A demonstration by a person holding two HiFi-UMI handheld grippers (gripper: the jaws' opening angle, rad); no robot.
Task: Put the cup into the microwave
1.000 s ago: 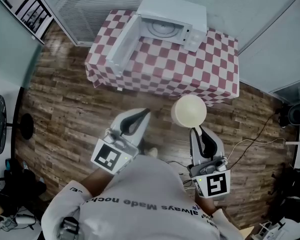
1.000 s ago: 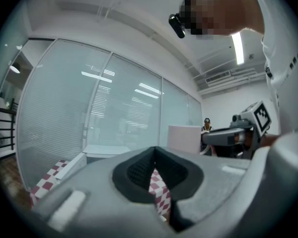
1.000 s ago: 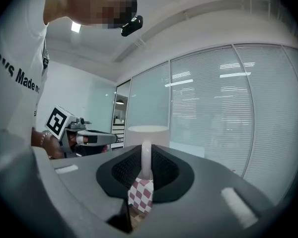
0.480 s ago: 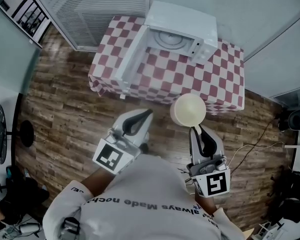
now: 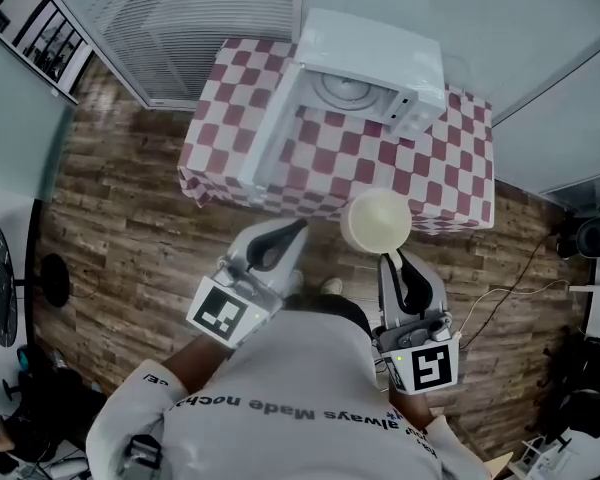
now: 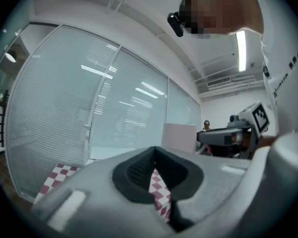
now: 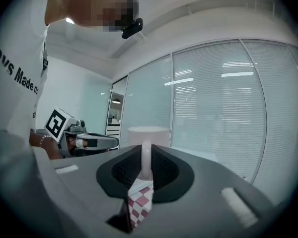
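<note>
- The left hand-held gripper (image 5: 292,230) hangs over the floor (image 5: 130,228) short of the table (image 5: 435,168). Its jaws are clenched with nothing between them, as its own view (image 6: 155,155) shows.
- The microwave's door (image 5: 272,138) is swung wide to the left, so it does not block the opening.
- The microwave (image 5: 372,68) sits at the far side of the table, its cavity facing the person.
- The cup (image 5: 377,220) is in the air at about the table's near edge, upright and mouth up. It is well apart from the microwave.
- From the cup, the cavity lies straight ahead and a touch left. My judgement is that the coming move is a forward carry along the gripper's own long axis.
- The right hand-held gripper (image 5: 390,260) is the nearer one and is clamped on the cup (image 7: 148,133). A thin white part stands between the pads, probably the handle, though it may be the wall.
- Count: one cup, one microwave, one table, two hand-held grippers.
</note>
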